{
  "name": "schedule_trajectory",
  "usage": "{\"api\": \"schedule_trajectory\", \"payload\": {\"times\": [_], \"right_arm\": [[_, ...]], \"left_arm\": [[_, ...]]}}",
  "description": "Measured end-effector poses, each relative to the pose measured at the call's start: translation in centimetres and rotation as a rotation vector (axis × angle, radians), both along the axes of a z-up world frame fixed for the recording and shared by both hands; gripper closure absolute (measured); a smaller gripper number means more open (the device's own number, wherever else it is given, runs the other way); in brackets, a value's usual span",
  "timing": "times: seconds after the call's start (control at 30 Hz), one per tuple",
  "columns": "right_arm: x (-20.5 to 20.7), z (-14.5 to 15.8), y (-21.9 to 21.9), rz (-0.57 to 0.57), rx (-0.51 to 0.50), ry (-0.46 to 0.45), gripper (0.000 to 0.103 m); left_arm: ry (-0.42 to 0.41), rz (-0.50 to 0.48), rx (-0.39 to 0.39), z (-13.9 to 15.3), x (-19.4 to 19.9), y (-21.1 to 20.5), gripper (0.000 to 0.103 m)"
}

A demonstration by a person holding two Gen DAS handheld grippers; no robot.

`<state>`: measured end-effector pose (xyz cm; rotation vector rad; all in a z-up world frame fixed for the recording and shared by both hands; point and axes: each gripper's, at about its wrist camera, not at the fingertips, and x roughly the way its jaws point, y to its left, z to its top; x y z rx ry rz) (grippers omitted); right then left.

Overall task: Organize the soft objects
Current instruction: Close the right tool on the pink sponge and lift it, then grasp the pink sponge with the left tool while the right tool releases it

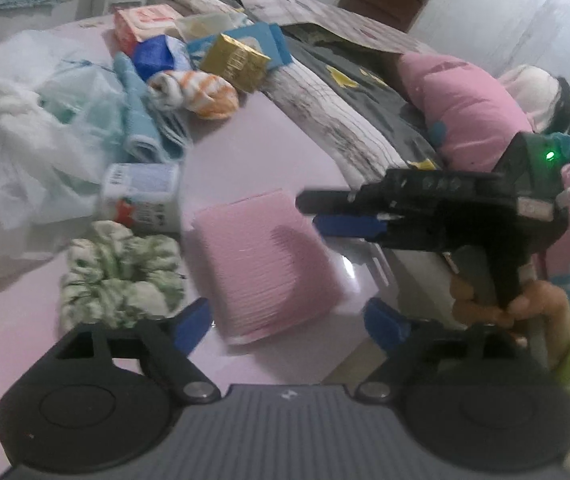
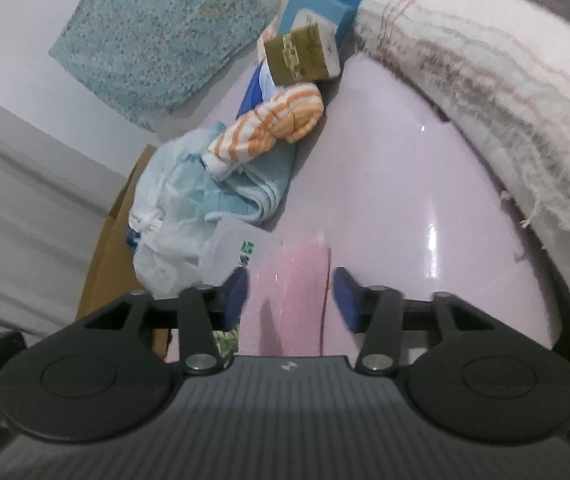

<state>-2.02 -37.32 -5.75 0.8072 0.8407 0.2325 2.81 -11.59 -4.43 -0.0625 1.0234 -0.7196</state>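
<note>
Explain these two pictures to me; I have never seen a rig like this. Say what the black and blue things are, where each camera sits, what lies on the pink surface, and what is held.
There is no robot. A person holds a hand-operated two-finger clamp in each hand, each with a camera looking along its blue fingers. The left view shows the left gripper open, around the near end of a pink sponge, not visibly clamping it. The right gripper comes in from the side. In its own view the right gripper is open over that pink sponge. On the pink table lie a green-white scrunchie, an orange striped sock roll, a blue towel, a plastic bag and a gold box. Nothing is held.
</note>
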Motion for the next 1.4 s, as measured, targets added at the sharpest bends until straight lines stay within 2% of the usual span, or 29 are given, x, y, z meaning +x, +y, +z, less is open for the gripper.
{"api": "schedule_trajectory", "payload": {"times": [0.03,0.23,0.37,0.47,0.57,0.67,0.9,0.97,1.13,1.27,1.37,1.4], "right_arm": [[-0.3,0.4,-0.1,-0.016,-0.005,-0.017,0.043],[-0.5,1.2,-1.1,-0.027,0.023,-0.056,0.043],[-0.7,1.5,-1.9,-0.033,0.027,-0.082,0.043],[-0.8,1.4,-2.3,-0.038,0.019,-0.083,0.043],[-0.5,1.7,-2.6,-0.039,0.007,-0.085,0.043],[0.3,2.6,-3.1,-0.040,-0.025,-0.098,0.043],[6.1,6.5,-4.1,-0.039,-0.122,-0.139,0.042],[8.4,7.1,-4.9,-0.081,-0.122,-0.120,0.041],[14.3,5.8,-7.3,-0.165,0.022,-0.014,0.039],[17.9,6.0,-7.9,-0.221,-0.081,0.002,0.038],[20.2,6.5,-8.2,-0.258,-0.200,-0.004,0.030],[20.8,6.6,-8.2,-0.264,-0.241,-0.019,0.021]], "left_arm": [[0.007,-0.003,0.001,-0.3,0.1,-0.3,0.013],[0.033,0.045,0.030,-1.5,1.4,-2.3,0.008],[0.019,0.110,0.103,-2.1,2.5,-3.8,0.007],[0.048,0.159,0.157,-3.0,3.6,-5.0,0.007],[0.047,0.188,0.155,-3.3,4.0,-5.6,0.007],[0.032,0.201,0.163,-3.4,4.2,-5.9,0.012],[0.012,0.195,0.149,-3.4,4.0,-5.3,0.019],[0.016,0.195,0.131,-3.3,3.9,-4.9,0.019],[0.013,0.182,0.107,-3.3,3.5,-4.1,0.019],[0.006,0.165,0.100,-3.3,3.4,-3.9,0.019],[-0.002,0.151,0.099,-3.4,3.3,-3.9,0.019],[-0.004,0.147,0.099,-3.4,3.2,-3.9,0.019]]}}
